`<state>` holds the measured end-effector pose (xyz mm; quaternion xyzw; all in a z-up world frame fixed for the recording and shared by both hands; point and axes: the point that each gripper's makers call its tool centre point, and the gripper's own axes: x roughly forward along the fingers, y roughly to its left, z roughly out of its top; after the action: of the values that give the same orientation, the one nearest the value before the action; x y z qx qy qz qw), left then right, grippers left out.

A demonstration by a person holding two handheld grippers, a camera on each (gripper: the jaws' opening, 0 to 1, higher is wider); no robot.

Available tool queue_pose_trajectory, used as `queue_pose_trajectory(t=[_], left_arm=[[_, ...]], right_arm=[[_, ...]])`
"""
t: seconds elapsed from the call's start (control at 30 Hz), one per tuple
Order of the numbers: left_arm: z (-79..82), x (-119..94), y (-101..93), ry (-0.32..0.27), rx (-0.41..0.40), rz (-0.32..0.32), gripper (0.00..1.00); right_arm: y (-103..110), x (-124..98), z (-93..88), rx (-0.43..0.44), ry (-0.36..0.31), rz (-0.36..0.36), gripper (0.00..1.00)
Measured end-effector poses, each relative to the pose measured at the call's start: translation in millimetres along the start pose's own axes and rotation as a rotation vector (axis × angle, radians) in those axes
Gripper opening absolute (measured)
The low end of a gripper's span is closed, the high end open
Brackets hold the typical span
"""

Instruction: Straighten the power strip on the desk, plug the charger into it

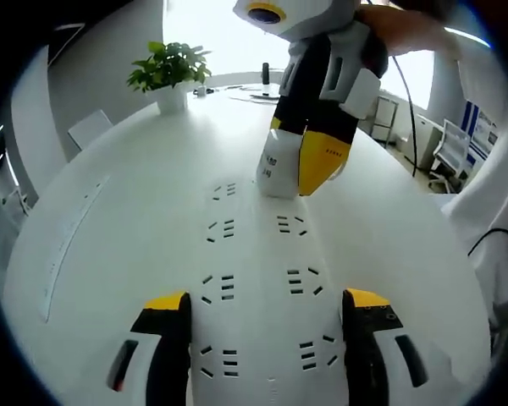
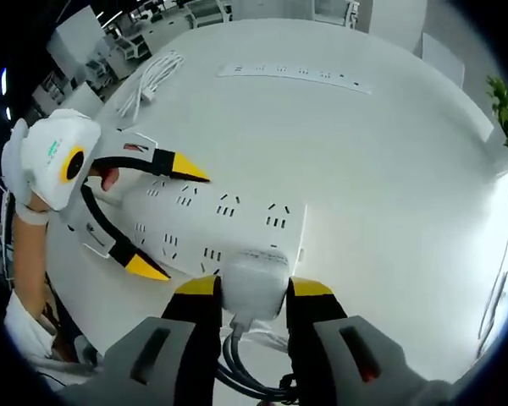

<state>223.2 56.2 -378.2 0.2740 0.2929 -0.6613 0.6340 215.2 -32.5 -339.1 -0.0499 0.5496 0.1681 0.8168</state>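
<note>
Tools first: the left tool [image 1: 263,311], black with yellow tips, has its jaws spread on either side of the wide white plastic power strip [image 1: 258,279], 1 jaw along each long edge; whether the tips press the casing I cannot tell. The strip lies flat on the round white tabletop [image 1: 135,169], its 2 columns of sockets running away from the left tool. At the strip's far end the right tool [image 1: 309,165] comes down from above, pinching the white block-shaped charger [image 1: 278,165], which sits at the strip's far edge.

In the right gripper view the right tool [image 2: 252,288] grips the charger [image 2: 254,283] between its yellow-tipped jaws, a dark cable hanging below. The charger touches the near edge of the strip [image 2: 220,220]. The left tool [image 2: 165,220] straddles the strip's other end, jaws apart.

Around the strip the tabletop lies bare and open. Well apart, near the far rim, rest a second long white power strip [image 2: 292,74] and a coiled white cable [image 2: 152,80]. A green potted plant [image 1: 169,72] stands near the opposite edge.
</note>
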Motion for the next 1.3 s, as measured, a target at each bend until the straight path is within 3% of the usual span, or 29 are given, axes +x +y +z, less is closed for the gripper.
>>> queue_pose_trajectory(t=[0.17,0.2,0.33,0.43,0.5,0.7,0.87,1.07,1.3], left_arm=[[0.4,0.3,-0.1,-0.008,0.004,0.006,0.74],[0.5,0.5,-0.1,-0.012,0.005,0.007,0.75],[0.9,2.0,-0.2,-0.026,0.003,0.001,0.76],[1.0,2.6,-0.3,-0.025,0.004,0.0,0.76],[0.9,2.6,-0.3,-0.024,0.004,0.003,0.76],[2.1,1.1,-0.8,-0.038,-0.007,0.014,0.77],[5.6,-7.2,-5.3,-0.057,-0.011,0.024,0.77],[9.4,-12.1,-10.4,-0.066,-0.016,0.036,0.78],[12.4,-21.6,-19.0,-0.092,-0.009,0.058,0.87]], right_arm=[[-0.1,-9.5,8.3,-0.096,-0.071,0.028,0.29],[0.5,-12.6,14.5,-0.114,-0.128,0.043,0.29],[4.4,-24.9,20.8,-0.165,-0.226,0.082,0.29],[11.3,-36.2,27.8,-0.254,-0.364,0.093,0.3],[18.1,-43.8,27.6,-0.251,-0.453,0.125,0.3],[22.2,-54.1,19.2,-0.375,-0.606,0.079,0.32],[20.7,-62.6,11.9,-0.41,-0.697,0.04,0.33],[13.9,-65.1,0.4,-0.429,-0.698,0.05,0.38],[0.9,-69.6,-12.2,-0.436,-0.699,0.044,0.45]])
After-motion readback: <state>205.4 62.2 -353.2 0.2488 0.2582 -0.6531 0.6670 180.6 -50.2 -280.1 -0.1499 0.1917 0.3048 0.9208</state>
